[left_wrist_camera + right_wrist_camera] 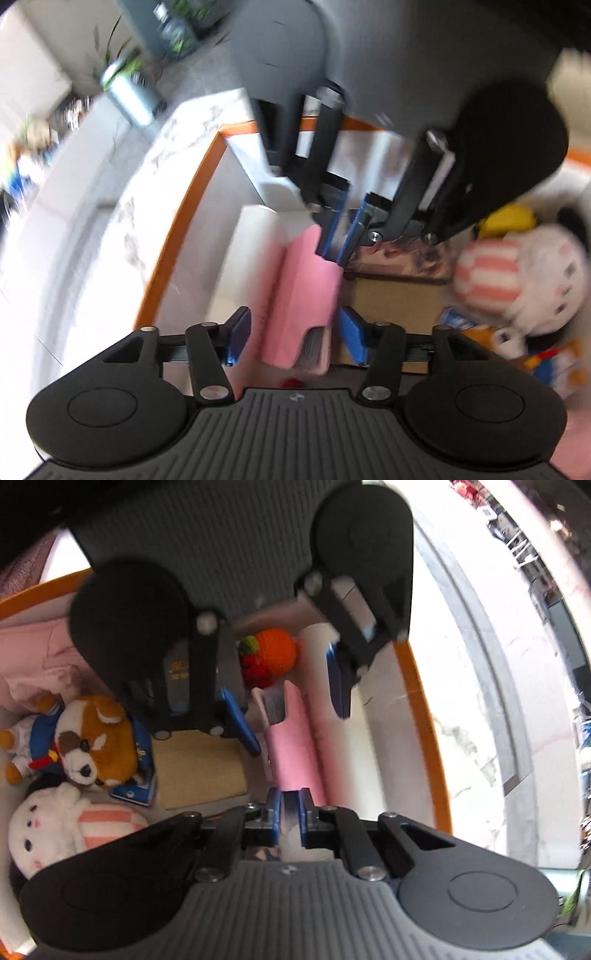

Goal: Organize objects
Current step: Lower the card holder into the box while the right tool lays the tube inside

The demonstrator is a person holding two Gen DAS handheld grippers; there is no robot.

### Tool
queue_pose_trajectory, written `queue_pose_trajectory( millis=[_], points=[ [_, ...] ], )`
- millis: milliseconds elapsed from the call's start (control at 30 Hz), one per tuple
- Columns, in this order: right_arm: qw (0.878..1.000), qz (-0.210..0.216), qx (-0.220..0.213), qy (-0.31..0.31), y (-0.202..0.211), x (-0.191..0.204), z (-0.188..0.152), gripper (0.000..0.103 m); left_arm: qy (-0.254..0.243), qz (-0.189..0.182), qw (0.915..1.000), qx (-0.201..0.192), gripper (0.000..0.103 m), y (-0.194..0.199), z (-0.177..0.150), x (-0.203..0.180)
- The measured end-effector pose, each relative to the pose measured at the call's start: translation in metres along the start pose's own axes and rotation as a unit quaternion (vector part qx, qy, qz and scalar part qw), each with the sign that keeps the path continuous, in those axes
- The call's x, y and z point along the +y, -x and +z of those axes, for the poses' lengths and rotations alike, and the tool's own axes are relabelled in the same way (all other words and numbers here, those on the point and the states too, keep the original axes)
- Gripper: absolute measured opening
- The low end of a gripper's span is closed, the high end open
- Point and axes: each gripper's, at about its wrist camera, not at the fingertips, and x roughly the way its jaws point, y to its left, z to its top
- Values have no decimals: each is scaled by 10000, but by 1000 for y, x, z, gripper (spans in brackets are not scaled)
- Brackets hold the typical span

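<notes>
Presently, contents of the orange-rimmed bin, listed by position relative to the jaws:

- Left gripper (291, 334): jaws parted, blue pads standing clear on either side of the pink book's near end; no pad presses on it.
- Right gripper (291, 818): jaws clenched on the pink book's far end, which runs in between its blue pads.
- Pink book (299, 295): stands on edge, spine up, page block showing at the end nearest the left gripper; spans the gap between the two grippers.
- Bin (177, 229): white inner wall with orange rim, just beyond the left gripper's left finger.
- Brown cardboard piece (201, 771): flat on the bin floor, beside the book, to the left of the right gripper's jaws.
- Dog plush (92, 738): brown and white, blue outfit, further left of the cardboard.
- White plush (55, 823): pink-striped body, left of the right gripper's jaws, near its housing.
- Orange crocheted toy (275, 650): beyond the book's far end, behind the left gripper as seen from the right wrist.
</notes>
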Motion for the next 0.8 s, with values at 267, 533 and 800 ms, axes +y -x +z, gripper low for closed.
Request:
queue_pose_trajectory(
  millis=[267,533,800],
  points=[
    [9992,-5,90,-378,-11,-3,0,8,1065,-328,9934,278,35,-1,-11,22],
    [9981,77,131,-592,-17,-5,-3,12,1642,-482,9845,394,30,-2,-18,40],
    [9970,3,121,-764,7,-6,-2,12,1739,-341,9840,200,29,25,-21,29]
  ],
)
